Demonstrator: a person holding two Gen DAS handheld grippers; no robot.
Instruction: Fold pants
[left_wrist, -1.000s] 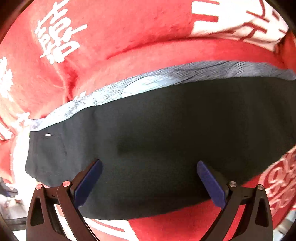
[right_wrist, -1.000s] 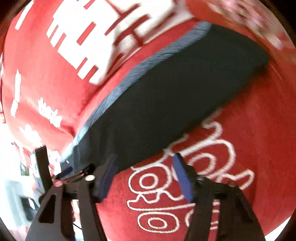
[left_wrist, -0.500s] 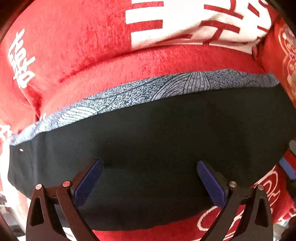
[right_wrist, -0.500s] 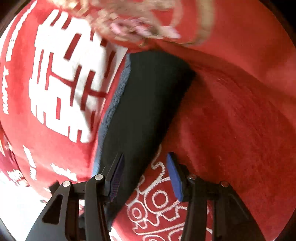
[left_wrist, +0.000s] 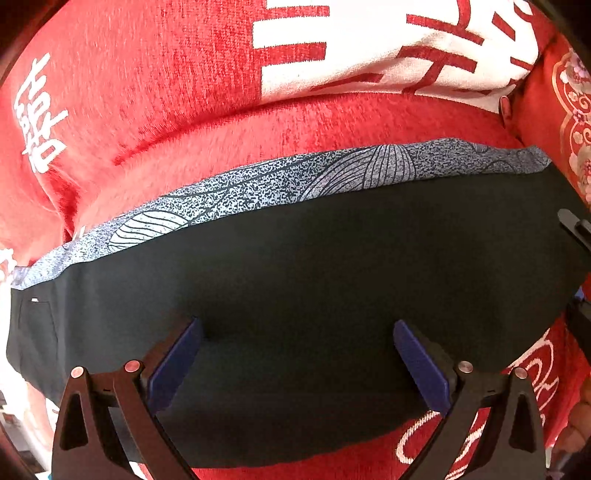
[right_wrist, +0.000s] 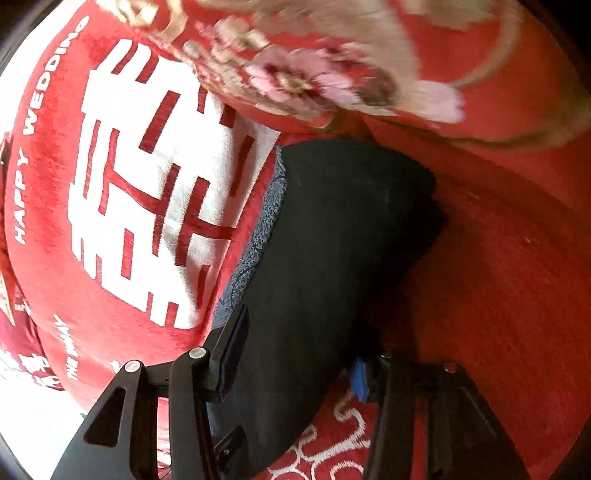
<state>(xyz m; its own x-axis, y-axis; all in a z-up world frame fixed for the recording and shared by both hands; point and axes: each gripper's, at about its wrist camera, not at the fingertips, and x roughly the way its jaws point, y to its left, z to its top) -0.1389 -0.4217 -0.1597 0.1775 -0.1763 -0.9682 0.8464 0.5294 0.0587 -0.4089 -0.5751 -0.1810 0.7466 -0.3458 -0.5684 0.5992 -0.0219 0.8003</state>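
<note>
Dark pants (left_wrist: 314, 277) lie folded in a long strip on a red plush cover, with a grey patterned band (left_wrist: 332, 173) along the far edge. My left gripper (left_wrist: 295, 354) is open, its blue pads wide apart over the near part of the pants. In the right wrist view the pants (right_wrist: 332, 240) run away from me. My right gripper (right_wrist: 295, 354) is open and straddles the near end of the pants; the fabric hides most of its right pad (right_wrist: 359, 380).
The red cover (left_wrist: 166, 92) carries large white characters and lettering. A red cushion with gold and pink flowers (right_wrist: 332, 74) lies just past the far end of the pants. The right gripper's tip shows at the left view's right edge (left_wrist: 576, 229).
My right gripper has swung round and moved onto the end of the pants, which now lie between its pads. The left gripper has shifted only slightly over the pants.
</note>
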